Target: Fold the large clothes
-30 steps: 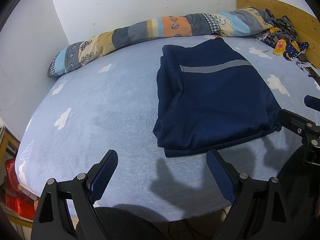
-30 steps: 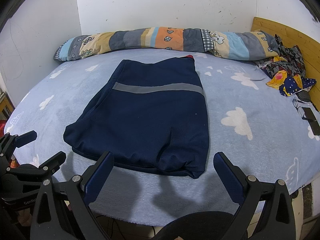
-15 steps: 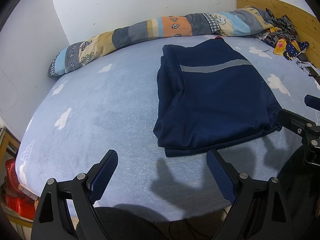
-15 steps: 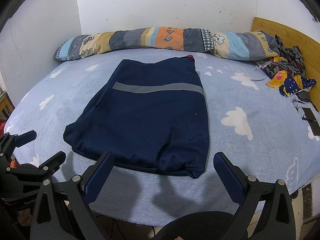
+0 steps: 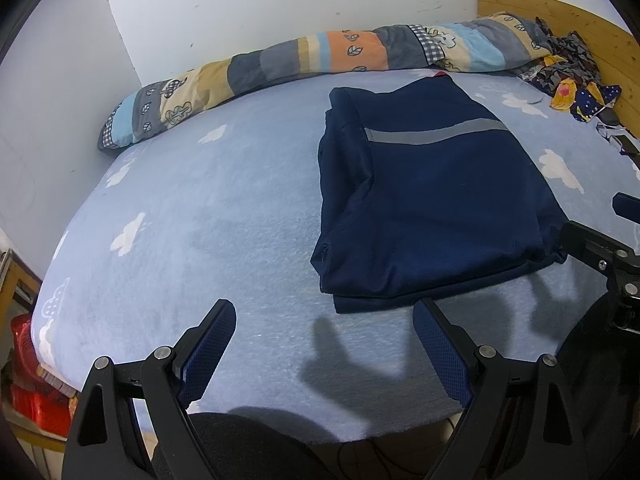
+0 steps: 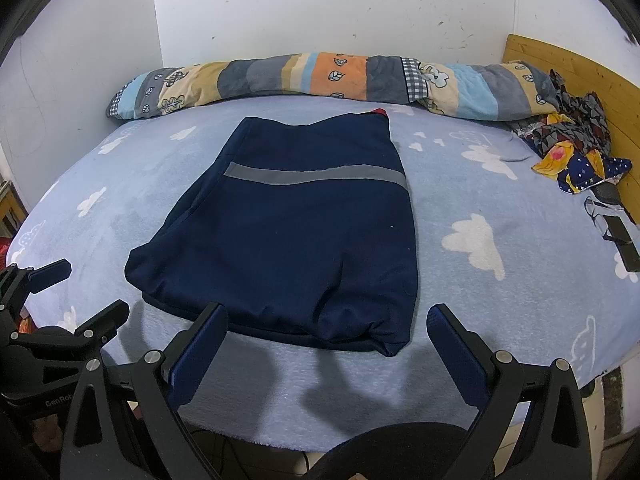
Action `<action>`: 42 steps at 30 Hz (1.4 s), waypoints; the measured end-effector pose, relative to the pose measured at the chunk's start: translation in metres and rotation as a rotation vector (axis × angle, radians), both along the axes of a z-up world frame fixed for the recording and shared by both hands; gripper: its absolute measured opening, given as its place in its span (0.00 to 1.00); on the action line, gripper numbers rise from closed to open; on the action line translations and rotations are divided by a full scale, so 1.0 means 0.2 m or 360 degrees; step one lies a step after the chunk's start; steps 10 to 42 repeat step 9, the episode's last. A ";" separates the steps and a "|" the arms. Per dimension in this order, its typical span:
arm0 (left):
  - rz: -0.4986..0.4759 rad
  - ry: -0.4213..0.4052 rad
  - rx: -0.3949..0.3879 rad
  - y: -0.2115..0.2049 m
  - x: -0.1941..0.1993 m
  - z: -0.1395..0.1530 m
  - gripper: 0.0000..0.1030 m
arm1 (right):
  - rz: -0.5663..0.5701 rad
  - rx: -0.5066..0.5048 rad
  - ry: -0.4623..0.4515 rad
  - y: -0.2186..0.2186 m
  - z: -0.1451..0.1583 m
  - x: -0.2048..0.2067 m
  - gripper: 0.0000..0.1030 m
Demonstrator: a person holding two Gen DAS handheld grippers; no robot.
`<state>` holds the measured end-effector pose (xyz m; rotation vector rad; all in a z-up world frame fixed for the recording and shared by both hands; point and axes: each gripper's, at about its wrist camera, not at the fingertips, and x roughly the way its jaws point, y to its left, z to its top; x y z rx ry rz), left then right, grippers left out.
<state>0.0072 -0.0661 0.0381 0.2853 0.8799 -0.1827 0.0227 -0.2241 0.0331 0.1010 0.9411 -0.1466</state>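
A dark navy garment with a grey stripe [image 6: 288,236] lies folded into a rectangle on the light blue bed; it also shows in the left wrist view [image 5: 432,200]. My left gripper [image 5: 324,344] is open and empty, held above the bed's near edge, left of the garment's near corner. My right gripper [image 6: 326,344] is open and empty, just in front of the garment's near hem. The left gripper also shows at the left edge of the right wrist view [image 6: 76,300].
A long patchwork bolster [image 6: 320,80] lies along the wall at the bed's far side. A heap of patterned clothes [image 6: 572,148] sits by the wooden headboard [image 6: 568,64] at right, with a phone [image 6: 624,240] near the right edge. A red box [image 5: 28,392] stands beside the bed at left.
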 end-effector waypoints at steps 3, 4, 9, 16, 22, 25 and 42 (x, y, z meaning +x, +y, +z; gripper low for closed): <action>0.0003 -0.0019 0.0012 0.00 0.00 0.00 0.88 | 0.0002 -0.0002 -0.0002 0.00 0.00 0.00 0.98; 0.0005 -0.0039 0.0014 0.00 -0.01 0.01 0.88 | 0.0001 -0.0002 -0.0003 0.00 0.00 0.00 0.98; -0.0009 -0.0062 -0.0032 0.04 -0.03 0.03 0.88 | -0.0007 -0.0007 -0.0011 -0.01 0.01 0.00 0.98; -0.0009 -0.0062 -0.0032 0.04 -0.03 0.03 0.88 | -0.0007 -0.0007 -0.0011 -0.01 0.01 0.00 0.98; -0.0009 -0.0062 -0.0032 0.04 -0.03 0.03 0.88 | -0.0007 -0.0007 -0.0011 -0.01 0.01 0.00 0.98; -0.0009 -0.0062 -0.0032 0.04 -0.03 0.03 0.88 | -0.0007 -0.0007 -0.0011 -0.01 0.01 0.00 0.98; -0.0009 -0.0062 -0.0032 0.04 -0.03 0.03 0.88 | -0.0007 -0.0007 -0.0011 -0.01 0.01 0.00 0.98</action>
